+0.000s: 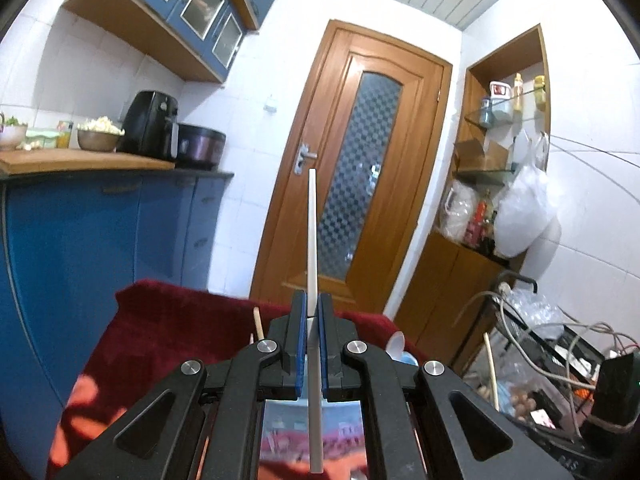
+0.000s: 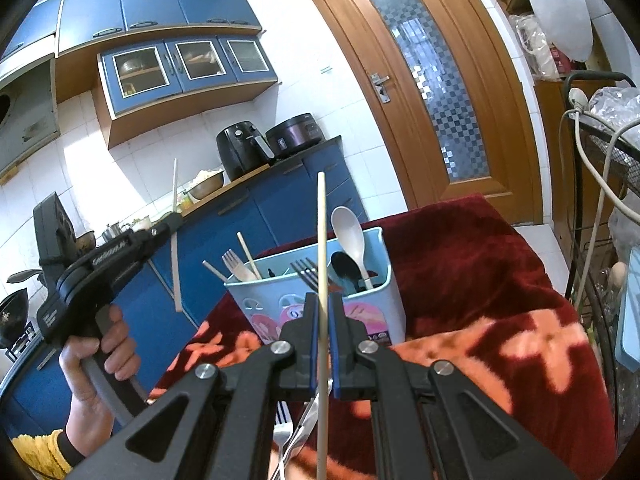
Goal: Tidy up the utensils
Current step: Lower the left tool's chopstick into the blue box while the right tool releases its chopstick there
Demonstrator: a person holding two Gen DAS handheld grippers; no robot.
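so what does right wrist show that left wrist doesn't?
Right wrist only: the light blue utensil holder with forks and a white spoon, the right gripper shut on a wooden chopstick, and the left hand holding its gripper. Left wrist only: the left gripper close up, shut on a white chopstick, plus the wall shelf niche. Both: wooden door, air fryer, red blanket.

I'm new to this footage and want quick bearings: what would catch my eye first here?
Each claw is clamped on a single chopstick pointing upward: the left claw holds a white chopstick, the right claw a wooden chopstick. Just beyond the right claw, a light blue holder stands on the red blanket, already stocked with a white spoon, forks and chopsticks.
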